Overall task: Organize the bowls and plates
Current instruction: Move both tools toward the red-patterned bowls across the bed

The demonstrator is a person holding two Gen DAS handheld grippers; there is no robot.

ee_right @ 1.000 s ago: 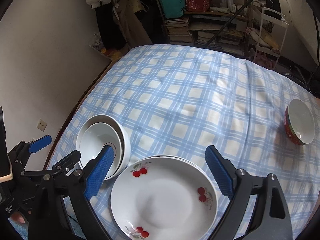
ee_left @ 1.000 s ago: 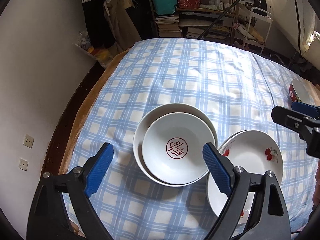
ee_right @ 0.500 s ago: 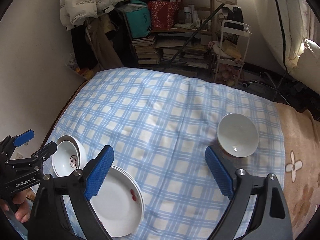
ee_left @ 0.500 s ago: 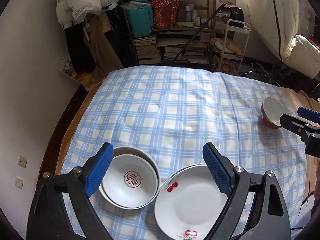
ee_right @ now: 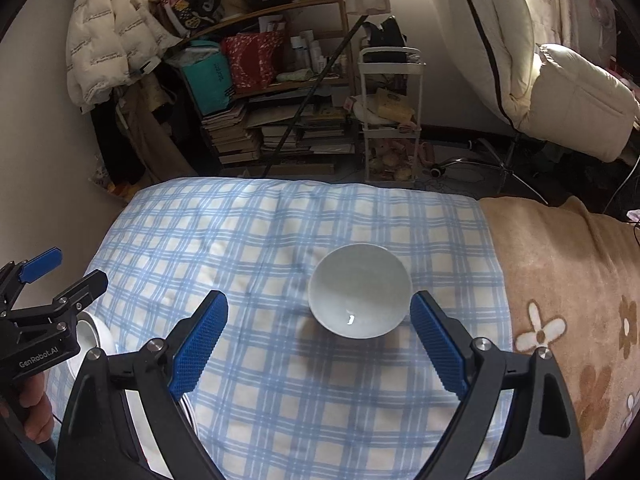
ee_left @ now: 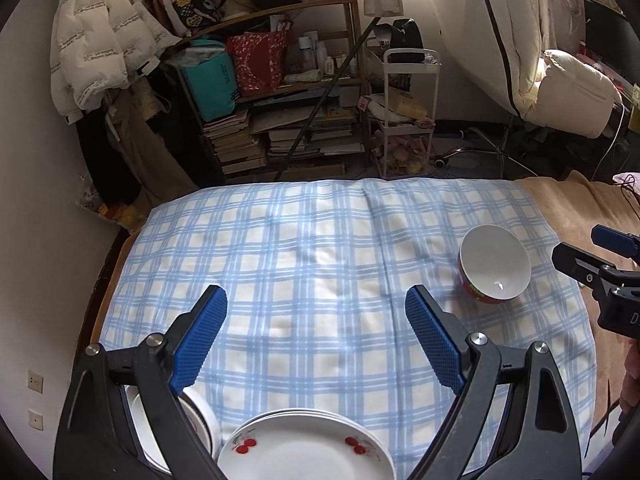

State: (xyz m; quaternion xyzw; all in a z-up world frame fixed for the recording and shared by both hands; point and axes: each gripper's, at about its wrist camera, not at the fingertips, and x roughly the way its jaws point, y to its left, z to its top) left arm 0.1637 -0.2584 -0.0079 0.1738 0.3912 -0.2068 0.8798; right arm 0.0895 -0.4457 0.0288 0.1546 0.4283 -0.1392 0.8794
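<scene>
A red-sided bowl with a white inside (ee_left: pixel 495 265) sits alone on the blue checked cloth (ee_left: pixel 312 264), far right. In the right wrist view the bowl (ee_right: pixel 360 290) lies just ahead of my open, empty right gripper (ee_right: pixel 318 320), nearer its right finger. My left gripper (ee_left: pixel 316 316) is open and empty above the cloth. Below it lies a stack of white cherry-print plates (ee_left: pixel 308 448), and nested white bowls (ee_left: pixel 200 420) sit to their left, partly hidden by the left finger.
A brown flowered blanket (ee_right: pixel 568 304) covers the bed right of the cloth. Beyond the far edge stand a cluttered bookshelf (ee_left: pixel 276 92) and a white trolley (ee_left: pixel 408 112). A white wall (ee_left: pixel 36 200) runs close along the left side.
Both grippers have pulled back and up from the plates and nested bowls. The right gripper has swung right, so the red-sided bowl now lies just ahead of it.
</scene>
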